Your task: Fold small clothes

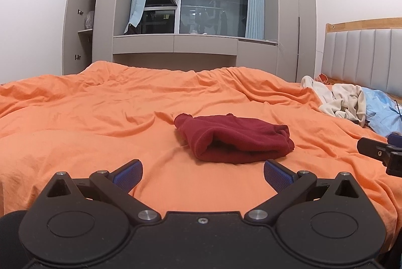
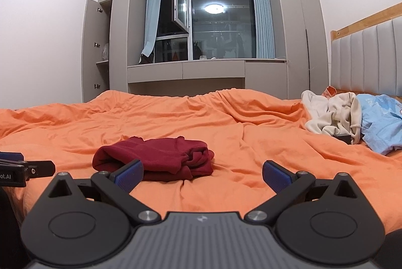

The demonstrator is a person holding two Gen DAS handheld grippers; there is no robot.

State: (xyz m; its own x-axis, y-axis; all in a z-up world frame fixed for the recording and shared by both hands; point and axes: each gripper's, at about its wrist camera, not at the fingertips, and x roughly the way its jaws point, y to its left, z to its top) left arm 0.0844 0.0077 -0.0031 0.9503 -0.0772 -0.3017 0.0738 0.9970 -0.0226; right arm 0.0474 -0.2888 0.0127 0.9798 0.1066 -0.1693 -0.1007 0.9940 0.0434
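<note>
So far, one garment looks folded and a heap waits by the headboard.

The dark red garment [image 1: 233, 140] lies as a compact, layered bundle near the middle of the orange bedsheet [image 1: 100, 118], its edges doubled over, which I take as a finished or nearly finished fold, though the top layer is a little lumpy on one side. The left gripper [image 1: 203, 174] hovers just short of it, fingers spread wide and holding nothing; the right gripper [image 2: 202, 174] sits beside it, likewise spread wide and empty, with the bundle just ahead and toward its left finger. What seems left is the pile at the far right: a crumpled cream garment [image 2: 331, 115] and a light blue garment [image 2: 379, 125] touching it, both unfolded and well apart from the red one.
</note>
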